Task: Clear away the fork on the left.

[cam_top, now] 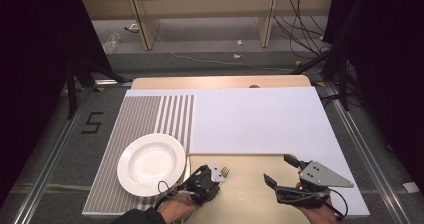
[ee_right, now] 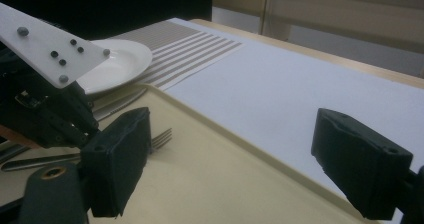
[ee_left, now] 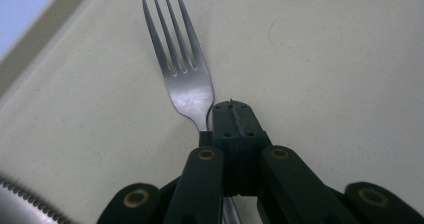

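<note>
A steel fork (cam_top: 223, 172) lies on the beige tray (cam_top: 250, 196), tines pointing away from me. My left gripper (cam_top: 215, 179) hangs low over the fork's neck. In the left gripper view its black jaws (ee_left: 234, 116) are pressed together, and the fork (ee_left: 182, 79) runs past their left side, its handle passing underneath. I see nothing between the pads. My right gripper (cam_top: 279, 169) hovers over the right half of the tray, open and holding nothing. In the right gripper view, the gripper (ee_right: 240, 159) looks across the tray (ee_right: 210, 184) at the fork (ee_right: 161, 138) and the left gripper's body.
A white plate (cam_top: 150, 163) sits on a striped placemat (cam_top: 145, 115) left of the tray. Another piece of cutlery (ee_right: 120, 100) lies between plate and tray. A white sheet (cam_top: 255, 119) covers the table beyond. Floor and cables lie past the far edge.
</note>
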Tool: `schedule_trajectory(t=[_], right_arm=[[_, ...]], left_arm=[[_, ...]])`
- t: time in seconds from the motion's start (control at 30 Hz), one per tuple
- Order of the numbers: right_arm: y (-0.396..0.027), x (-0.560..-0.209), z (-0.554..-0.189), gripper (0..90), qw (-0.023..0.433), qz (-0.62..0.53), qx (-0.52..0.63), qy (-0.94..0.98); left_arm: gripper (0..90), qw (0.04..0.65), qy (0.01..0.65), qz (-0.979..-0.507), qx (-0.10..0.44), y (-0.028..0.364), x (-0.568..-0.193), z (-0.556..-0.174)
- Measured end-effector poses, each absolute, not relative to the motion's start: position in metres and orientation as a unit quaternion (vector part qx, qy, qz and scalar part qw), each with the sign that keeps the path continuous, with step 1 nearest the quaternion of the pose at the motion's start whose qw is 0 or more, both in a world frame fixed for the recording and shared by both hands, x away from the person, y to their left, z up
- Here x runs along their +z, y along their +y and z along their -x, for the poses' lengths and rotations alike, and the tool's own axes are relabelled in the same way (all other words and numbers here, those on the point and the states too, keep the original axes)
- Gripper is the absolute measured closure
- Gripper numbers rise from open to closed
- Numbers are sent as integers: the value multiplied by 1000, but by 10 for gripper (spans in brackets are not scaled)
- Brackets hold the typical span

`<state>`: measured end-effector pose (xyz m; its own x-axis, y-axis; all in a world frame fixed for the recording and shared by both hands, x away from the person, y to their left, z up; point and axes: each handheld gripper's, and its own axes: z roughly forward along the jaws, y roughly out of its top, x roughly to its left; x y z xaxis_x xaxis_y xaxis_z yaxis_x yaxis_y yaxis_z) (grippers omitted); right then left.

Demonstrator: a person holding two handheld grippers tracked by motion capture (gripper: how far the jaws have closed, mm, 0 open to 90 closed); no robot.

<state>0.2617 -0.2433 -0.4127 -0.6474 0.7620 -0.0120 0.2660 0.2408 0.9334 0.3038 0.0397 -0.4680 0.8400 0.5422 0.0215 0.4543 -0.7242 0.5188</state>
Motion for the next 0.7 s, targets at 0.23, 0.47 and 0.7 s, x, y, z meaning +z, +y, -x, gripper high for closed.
schedule_trajectory(t=[0.23,0.47,0.7], right_arm=[[-243,-413,-262,172,242,-343,514,748],[-243,-413,-261,172,242,-343,512,749],[-243,-413,-261,172,242,-343,512,749]], left_arm=[[891,249,281,-922,96,46,-466,-307],[891,238,291,-921,103,53,-466,-311],[892,229,302,-920,105,62,-466,-312]])
